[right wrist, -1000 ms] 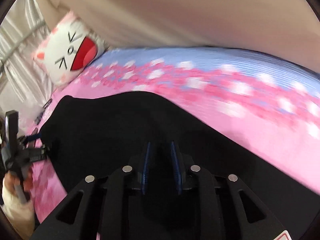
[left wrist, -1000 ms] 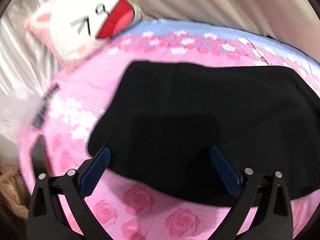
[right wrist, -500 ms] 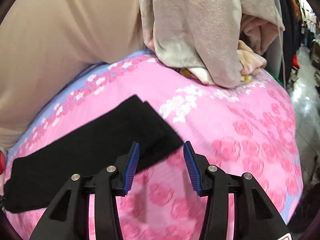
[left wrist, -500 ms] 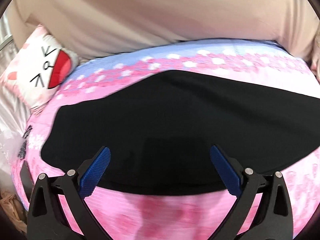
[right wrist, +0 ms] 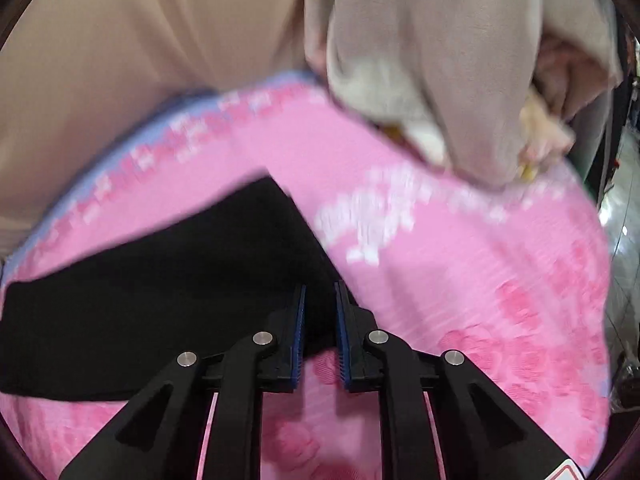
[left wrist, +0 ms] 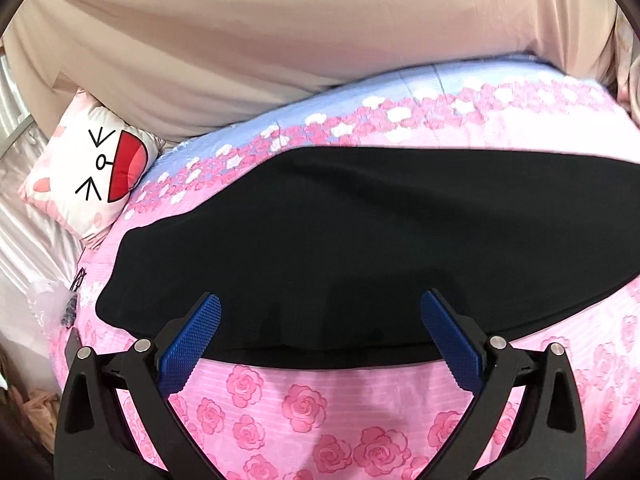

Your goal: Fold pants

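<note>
Black pants lie flat in a long strip across the pink rose-patterned bedspread. My left gripper is wide open and empty, just over the pants' near edge. In the right wrist view the pants' end reaches toward the middle of the bed. My right gripper sits at the near corner of that end with its jaws nearly closed, a narrow gap between them and black cloth seen in the gap. Whether they pinch the cloth is unclear.
A white cat-face pillow lies at the bed's far left. A beige curtain hangs behind the bed. A heap of beige and cream blankets sits at the far right of the bed. Small dark items lie at the left edge.
My right gripper swung from the middle of the pants to their right end, opened, then narrowed its jaws at the corner. My left gripper stayed open and panned right.
</note>
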`<move>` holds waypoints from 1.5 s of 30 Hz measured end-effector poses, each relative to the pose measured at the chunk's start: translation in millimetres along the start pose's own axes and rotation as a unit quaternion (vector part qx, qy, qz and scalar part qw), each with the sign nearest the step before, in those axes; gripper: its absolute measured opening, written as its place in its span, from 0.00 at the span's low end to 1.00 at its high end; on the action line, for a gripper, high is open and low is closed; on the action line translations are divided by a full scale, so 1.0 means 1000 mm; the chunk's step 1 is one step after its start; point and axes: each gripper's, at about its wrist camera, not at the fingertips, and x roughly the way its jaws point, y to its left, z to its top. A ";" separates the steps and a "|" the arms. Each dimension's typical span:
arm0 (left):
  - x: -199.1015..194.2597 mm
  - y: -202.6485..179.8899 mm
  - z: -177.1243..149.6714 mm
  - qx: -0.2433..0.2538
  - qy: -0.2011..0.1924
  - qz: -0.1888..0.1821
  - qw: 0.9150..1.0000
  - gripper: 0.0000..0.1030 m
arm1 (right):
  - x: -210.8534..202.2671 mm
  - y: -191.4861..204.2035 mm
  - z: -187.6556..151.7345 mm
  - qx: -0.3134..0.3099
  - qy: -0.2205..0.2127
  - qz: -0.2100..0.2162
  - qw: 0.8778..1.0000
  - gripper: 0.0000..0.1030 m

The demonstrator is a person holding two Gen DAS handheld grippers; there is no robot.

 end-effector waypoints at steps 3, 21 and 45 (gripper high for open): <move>0.008 -0.005 -0.002 0.006 0.011 0.006 1.000 0.95 | -0.024 0.010 -0.001 -0.001 -0.032 -0.013 0.999 0.39; 0.054 0.024 -0.024 -0.033 0.062 0.002 0.998 0.96 | -0.039 0.170 -0.044 -0.101 -0.003 0.072 0.992 0.49; 0.081 0.095 -0.050 -0.063 0.072 0.003 0.995 0.96 | -0.043 0.180 -0.061 -0.096 -0.010 0.067 0.993 0.50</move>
